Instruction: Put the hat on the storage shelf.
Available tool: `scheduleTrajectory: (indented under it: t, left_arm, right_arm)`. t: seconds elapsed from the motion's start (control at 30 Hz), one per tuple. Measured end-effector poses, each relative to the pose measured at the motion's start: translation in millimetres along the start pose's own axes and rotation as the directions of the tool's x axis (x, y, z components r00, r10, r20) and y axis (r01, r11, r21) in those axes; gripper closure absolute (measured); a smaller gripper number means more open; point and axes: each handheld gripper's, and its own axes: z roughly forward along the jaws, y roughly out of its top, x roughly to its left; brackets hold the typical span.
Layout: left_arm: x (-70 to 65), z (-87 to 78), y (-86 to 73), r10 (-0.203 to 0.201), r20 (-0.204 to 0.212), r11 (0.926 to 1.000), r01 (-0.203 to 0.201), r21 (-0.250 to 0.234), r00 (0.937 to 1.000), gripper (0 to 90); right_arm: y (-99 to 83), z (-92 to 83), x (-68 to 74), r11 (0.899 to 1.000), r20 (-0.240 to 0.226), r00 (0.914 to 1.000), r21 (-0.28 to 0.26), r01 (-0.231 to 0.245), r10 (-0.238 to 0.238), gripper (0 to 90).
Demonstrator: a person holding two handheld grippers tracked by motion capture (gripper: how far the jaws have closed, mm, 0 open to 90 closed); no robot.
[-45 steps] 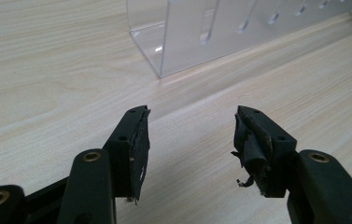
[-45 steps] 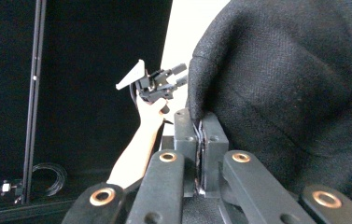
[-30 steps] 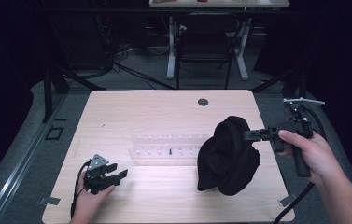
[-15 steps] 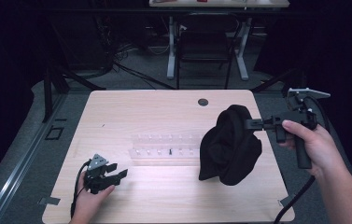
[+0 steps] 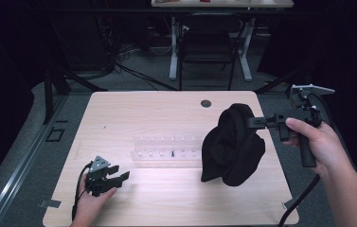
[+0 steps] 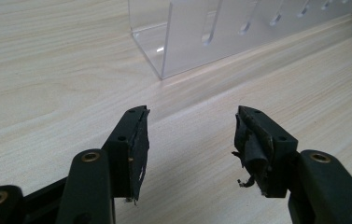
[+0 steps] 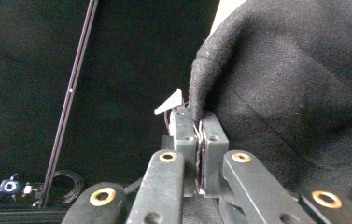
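Pale wooden table (image 5: 166, 113) in a dark room.

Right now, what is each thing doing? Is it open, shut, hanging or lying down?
Right gripper: shut on the black cloth.
Black cloth: bunched, lifted, hanging from the right gripper.
Left gripper: open, nothing between its jaws, low over the table.
Clear rack: lying on the table, untouched.

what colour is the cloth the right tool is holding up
Black all over, plain, no pattern. The cloth shows best in the right gripper view.
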Motion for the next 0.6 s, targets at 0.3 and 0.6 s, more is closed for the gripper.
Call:
scheduleTrajectory:
  t: [0.3,0.6]
  left_arm:
    - [-0.1,0.0,0.1,-0.001,0.001,1.0000,0.001,0.000,1.0000,44.8]
    - [0.1,0.0,0.2,-0.001,0.002,1.0000,0.001,0.000,1.0000,44.8]
  right_arm:
    - [3.2,1.3,2.9,1.000,0.000,1.0000,-0.005,0.006,-0.006,88.5]
    - [14.2,7.2,9.6,1.000,0.002,0.9999,-0.021,0.015,-0.015,88.5]
